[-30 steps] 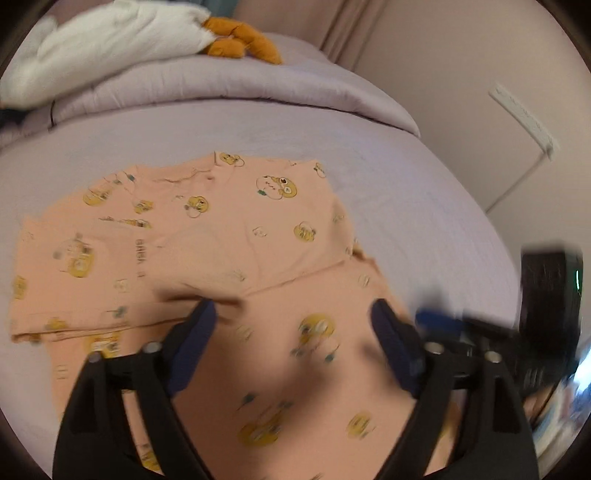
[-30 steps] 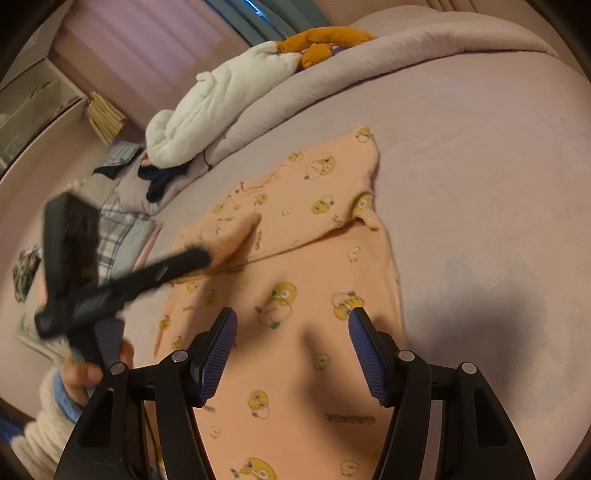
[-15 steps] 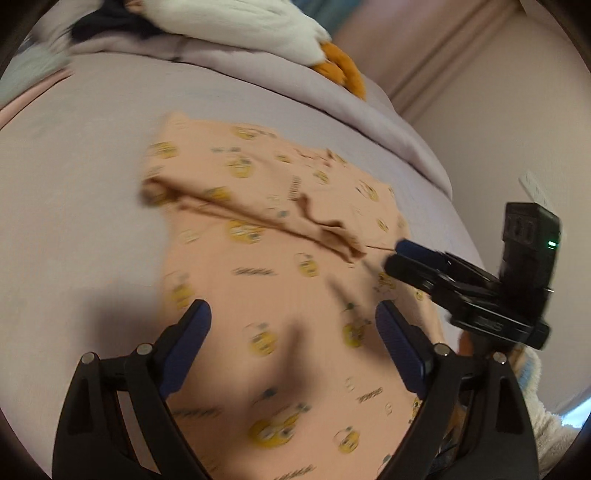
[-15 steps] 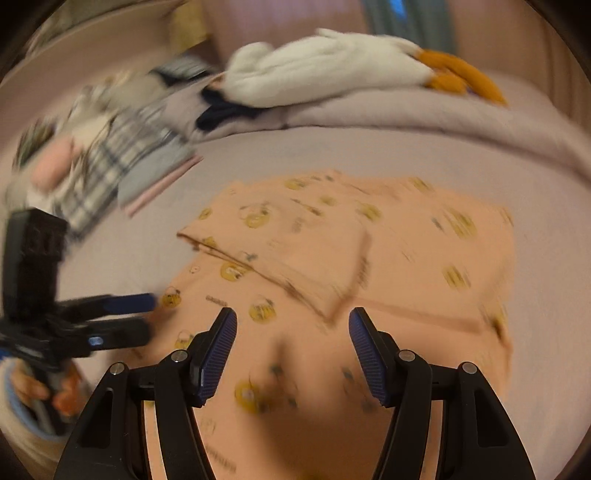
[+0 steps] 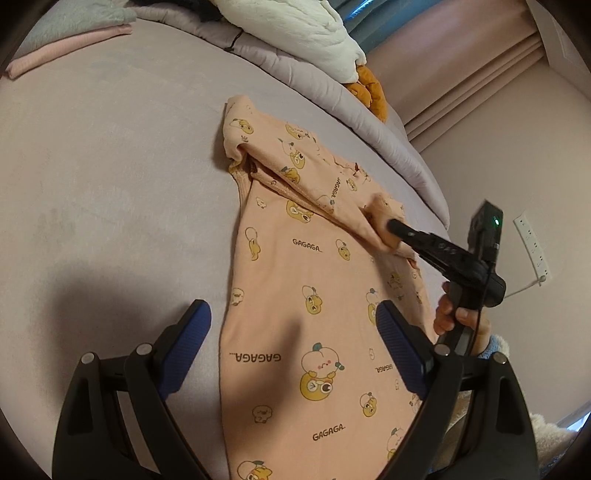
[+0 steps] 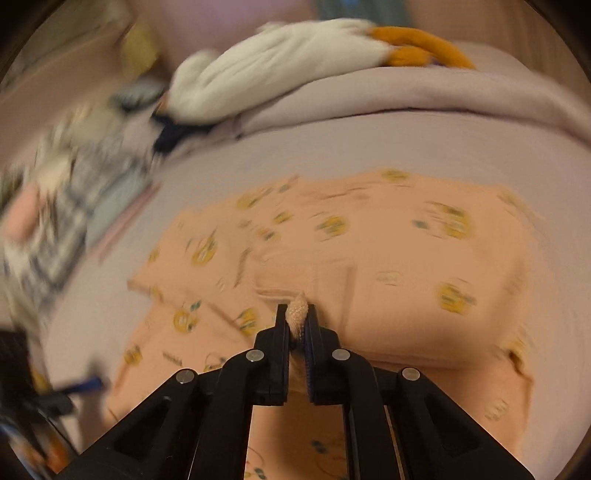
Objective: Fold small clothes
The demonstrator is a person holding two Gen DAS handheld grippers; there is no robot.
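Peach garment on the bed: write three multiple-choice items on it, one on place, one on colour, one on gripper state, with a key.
1. Where does the white plush lie?
A. on the garment
B. on the rolled duvet beyond the garment
C. between the left gripper's fingers

2. What colour are the pads of the left gripper?
A. blue
B. red
C. white

3. How does the right gripper stand?
A. wide open above the sheet
B. shut on nothing
C. shut on a pinch of the garment

Key: 1 B, the plush rests on the duvet past the garment's far edge. 2 A, both pads show blue. 3 C, its jaws have just closed and peach cloth sticks out between them.
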